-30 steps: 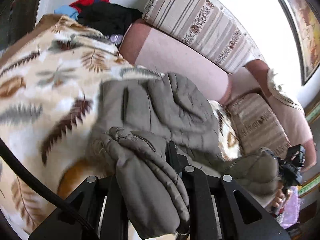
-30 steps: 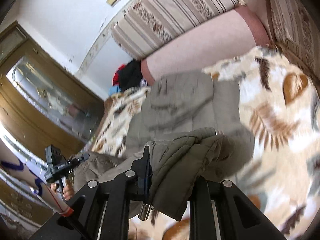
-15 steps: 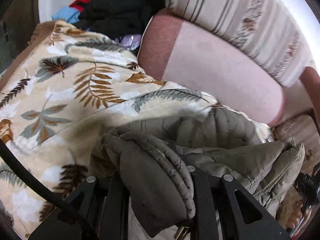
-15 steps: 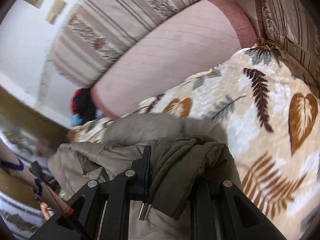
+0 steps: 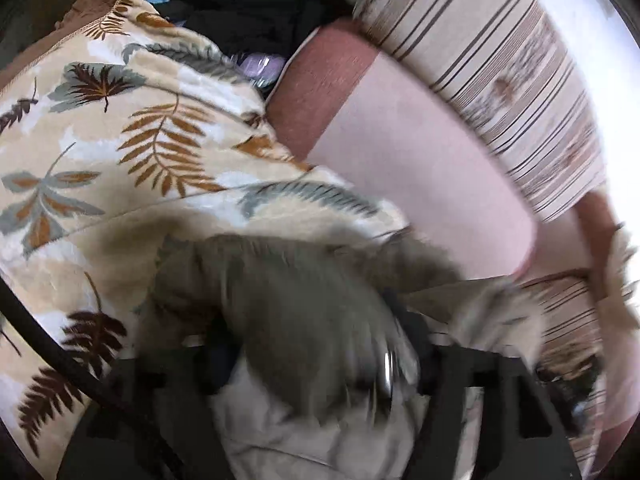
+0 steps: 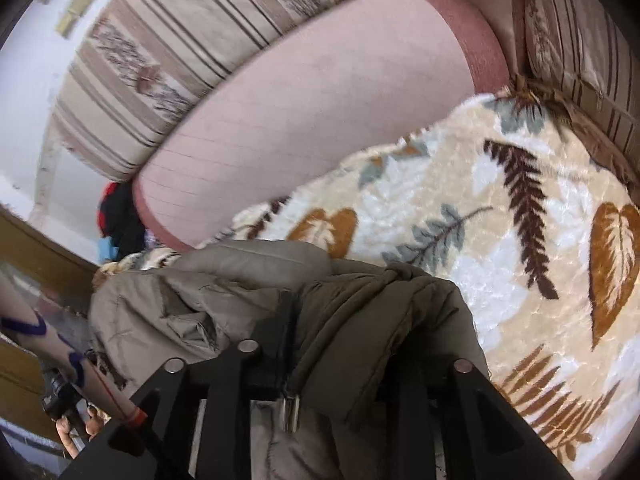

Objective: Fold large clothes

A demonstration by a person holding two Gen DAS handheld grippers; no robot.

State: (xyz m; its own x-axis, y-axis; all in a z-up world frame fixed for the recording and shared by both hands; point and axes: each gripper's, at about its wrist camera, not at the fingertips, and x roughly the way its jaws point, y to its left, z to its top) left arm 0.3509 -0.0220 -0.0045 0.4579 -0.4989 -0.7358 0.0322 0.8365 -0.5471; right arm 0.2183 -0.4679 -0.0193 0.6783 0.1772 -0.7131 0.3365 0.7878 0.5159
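An olive-grey padded jacket (image 5: 288,292) lies bunched on a leaf-patterned blanket (image 5: 132,152) on a sofa. My left gripper (image 5: 316,344) is shut on a thick fold of the jacket; this view is blurred by motion. My right gripper (image 6: 340,320) is shut on another bunched edge of the same jacket (image 6: 360,312), held just above the blanket (image 6: 500,220). The jacket's lighter lining side (image 6: 168,312) hangs to the left in the right wrist view. The fingertips of both grippers are hidden in the fabric.
A pink bolster cushion (image 5: 420,152) and a striped back cushion (image 5: 500,60) lie behind the jacket. A pile of black, red and blue clothes (image 5: 240,4) sits at the sofa's far end. A person's hand with the other gripper (image 6: 72,412) shows at lower left.
Both grippers moved forward and down toward the bolster with the jacket in them, so the jacket has doubled over on itself. The left view is now blurred.
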